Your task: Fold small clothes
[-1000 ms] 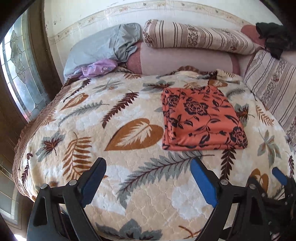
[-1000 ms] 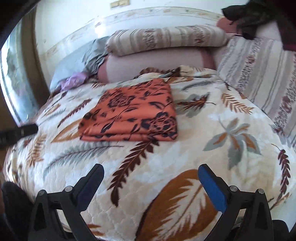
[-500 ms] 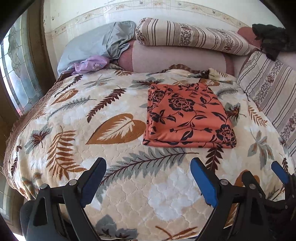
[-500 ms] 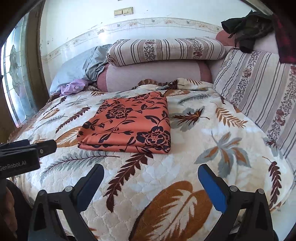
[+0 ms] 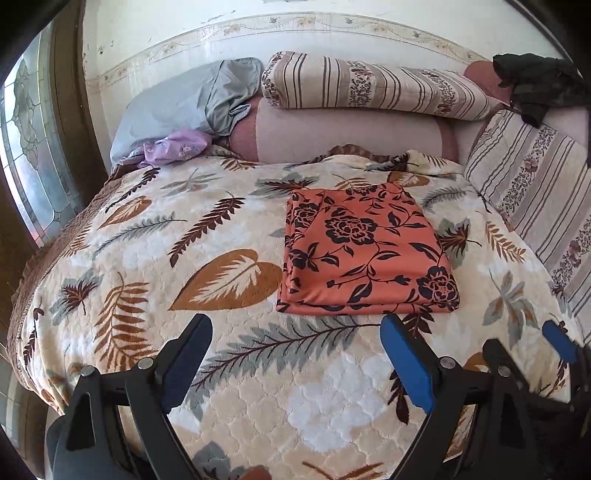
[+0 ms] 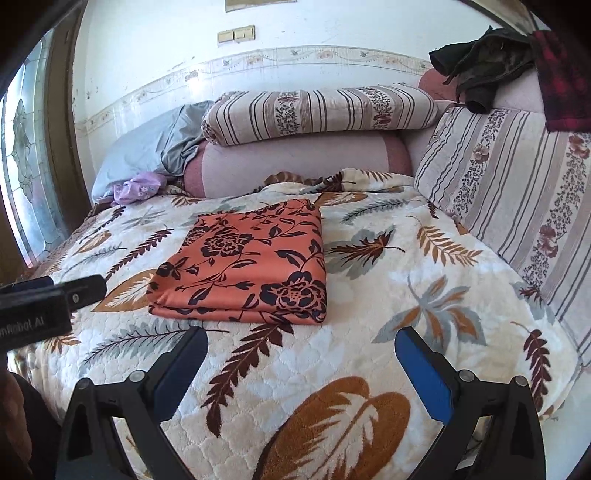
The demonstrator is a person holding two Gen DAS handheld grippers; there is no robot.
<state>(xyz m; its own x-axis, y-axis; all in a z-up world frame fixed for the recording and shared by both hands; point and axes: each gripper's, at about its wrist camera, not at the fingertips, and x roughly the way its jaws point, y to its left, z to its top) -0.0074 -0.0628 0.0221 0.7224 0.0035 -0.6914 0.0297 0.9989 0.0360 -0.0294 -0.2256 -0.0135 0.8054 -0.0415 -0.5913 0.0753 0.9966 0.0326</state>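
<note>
Bed: the leaf-patterned quilt (image 5: 236, 369) fills both views and carries everything in play.
Bolsters: striped cushions (image 5: 369, 85) along the wall at the head, more (image 6: 517, 192) down the right side.
Garment: the orange floral cloth (image 5: 362, 254) lies folded into a tidy flat rectangle on the quilt, about mid-bed, its layered edge facing the cameras; nothing touches it.
Unfolded pieces: a grey garment (image 5: 192, 99) and a small lilac one (image 5: 173, 147) are bunched in the far left corner by the window (either looks a likely next candidate).
Left tongs (image 5: 295, 354): spread wide, nothing between the blue pads, hovering over bare quilt short of the orange cloth.
Right tongs (image 6: 301, 365): also spread and empty, likewise short of the cloth's near edge.
Step in hand: the orange piece looks finished, so this reads as the gap between one garment and the next.
Next move: probably a reach across the bed to the lilac or grey piece, then dragging it onto open quilt to spread flat.
Only the right view shows: the left tool's black body at the left edge, wall switches (image 6: 236, 35), and a red-checked cloth (image 6: 561, 74).
Only the left view shows: the quilt's left edge dropping off beside the window.
</note>
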